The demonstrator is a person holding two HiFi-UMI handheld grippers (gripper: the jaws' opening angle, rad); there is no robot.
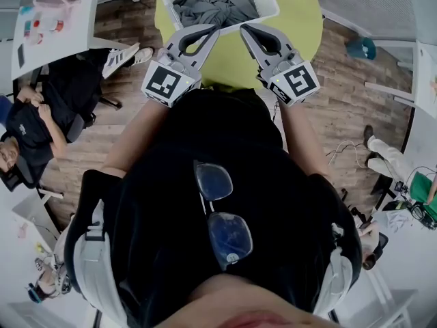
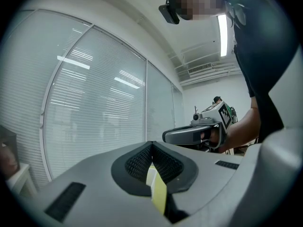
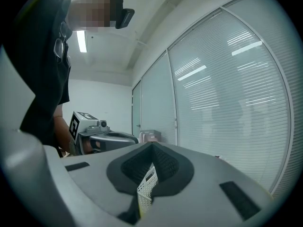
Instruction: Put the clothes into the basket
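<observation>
A white basket [image 1: 270, 9] stands on a round yellow-green table [image 1: 300, 26] at the top of the head view, and grey clothes [image 1: 217, 7] lie piled inside it. My left gripper [image 1: 213, 30] and right gripper [image 1: 244, 28] are held side by side just short of the basket's near rim, above the table edge, tips pointing at it. Both are shut with nothing between the jaws. In the left gripper view the shut jaws [image 2: 151, 144] show a sliver of yellow table behind them. In the right gripper view the shut jaws [image 3: 152, 144] show a sliver of white basket [image 3: 144, 190].
A seated person in black [image 1: 37, 125] is on the left by a white table [image 1: 51, 19] with small items. A teal object [image 1: 360, 47] and loose cables [image 1: 345, 150] lie on the wood floor at right. Glass walls with blinds [image 2: 94, 103] fill both gripper views.
</observation>
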